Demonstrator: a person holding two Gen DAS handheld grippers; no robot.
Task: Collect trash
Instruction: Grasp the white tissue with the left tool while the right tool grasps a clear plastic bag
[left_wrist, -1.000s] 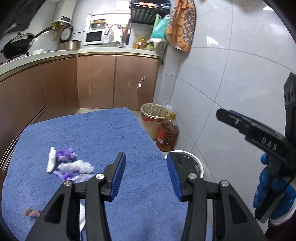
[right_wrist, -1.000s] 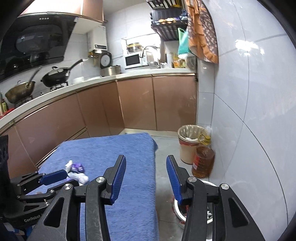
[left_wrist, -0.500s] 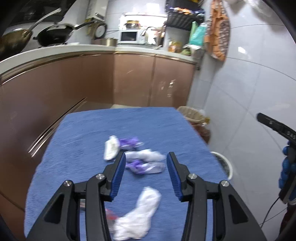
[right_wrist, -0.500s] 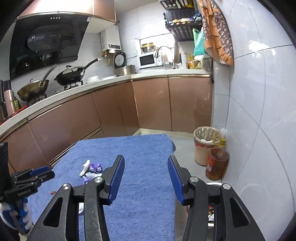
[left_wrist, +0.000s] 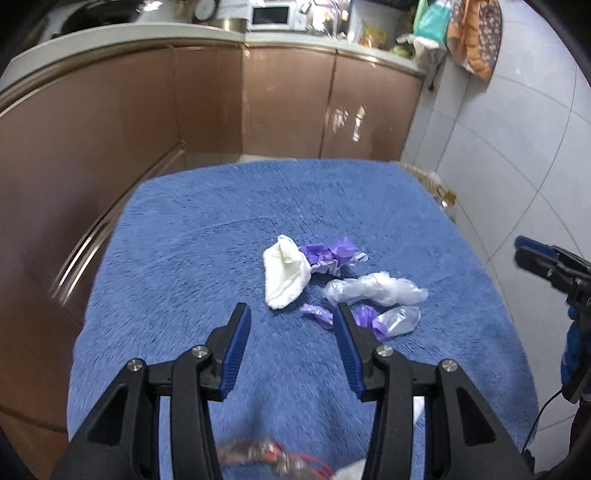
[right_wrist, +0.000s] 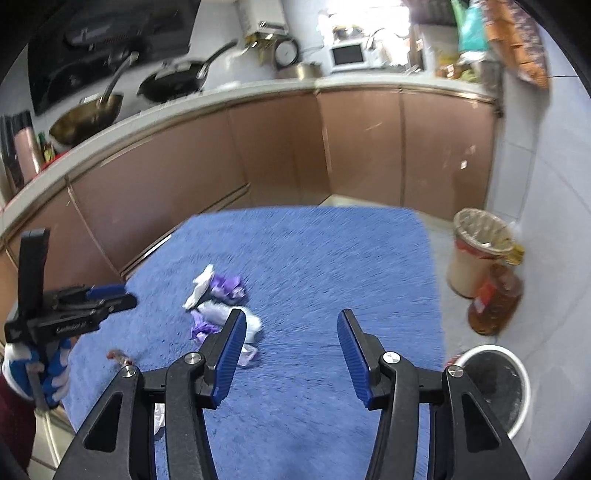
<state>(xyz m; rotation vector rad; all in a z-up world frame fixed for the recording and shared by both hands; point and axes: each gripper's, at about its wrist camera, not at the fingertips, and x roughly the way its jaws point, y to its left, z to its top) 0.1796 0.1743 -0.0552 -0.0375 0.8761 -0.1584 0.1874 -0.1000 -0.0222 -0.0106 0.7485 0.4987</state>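
Right wrist only shows bin (right_wrist: 496, 384) at 4 o'clock; L gripper (left_wrist: 291, 341) & R gripper (right_wrist: 291, 341) both wide, trash (left_wrist: 286, 275) on mat (left_wrist: 207, 236).

The left wrist view is aimed down, close over the blue mat (left_wrist: 207, 236); the right wrist view is set higher, further right; the litter pile (left_wrist: 332, 280) is shared by both.

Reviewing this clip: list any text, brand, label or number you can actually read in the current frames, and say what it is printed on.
No text reads clearly.
White lettering on the side of the left tongs, seen in the right wrist view: blurred, unreadable.
Red label on the oil bottle: too blurred.
Round dial on the counter: markings too small.
Microwave: no legible marking.
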